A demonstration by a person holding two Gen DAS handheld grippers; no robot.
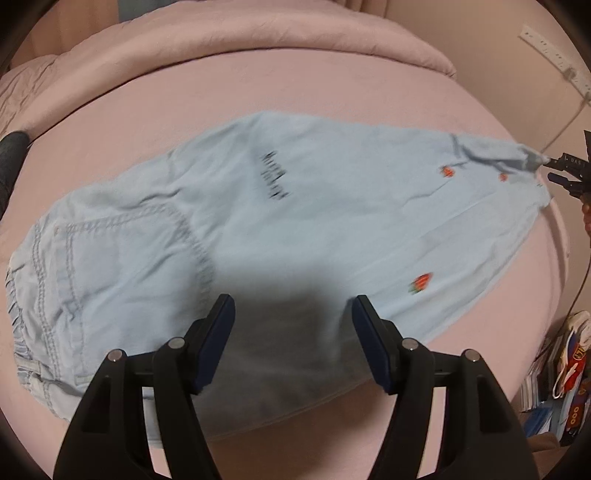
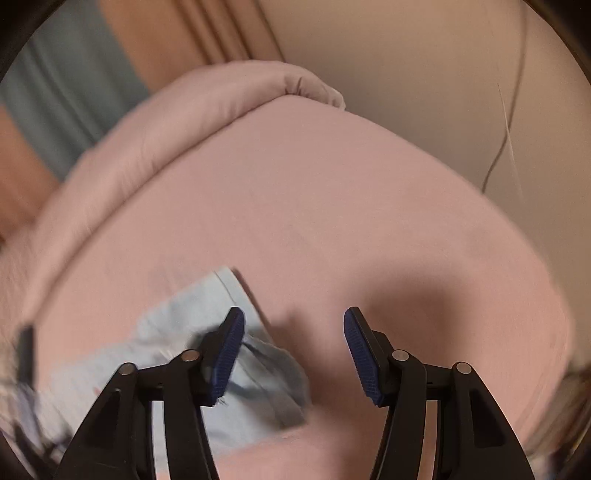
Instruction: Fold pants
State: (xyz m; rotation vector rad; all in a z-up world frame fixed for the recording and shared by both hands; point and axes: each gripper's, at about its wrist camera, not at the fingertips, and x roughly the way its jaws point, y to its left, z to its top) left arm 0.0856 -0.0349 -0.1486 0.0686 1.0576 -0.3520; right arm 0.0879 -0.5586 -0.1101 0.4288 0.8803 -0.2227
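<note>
Light blue pants (image 1: 258,229) with black lettering and small red prints lie flat across the pink bed (image 1: 295,85), waistband at the left, leg hems at the right. My left gripper (image 1: 291,306) is open and empty, hovering above the pants' near edge. My right gripper (image 1: 554,168) shows at the far right by the leg hem. In the right wrist view it (image 2: 293,325) is open, with the hem end of the pants (image 2: 207,332) under its left finger and nothing between the pads. That view is blurred.
A rolled pink duvet (image 1: 258,33) lies along the far side of the bed. A power strip (image 1: 554,55) and cable hang on the wall at the right. Shoes and clutter (image 1: 569,369) sit on the floor at the bed's right edge.
</note>
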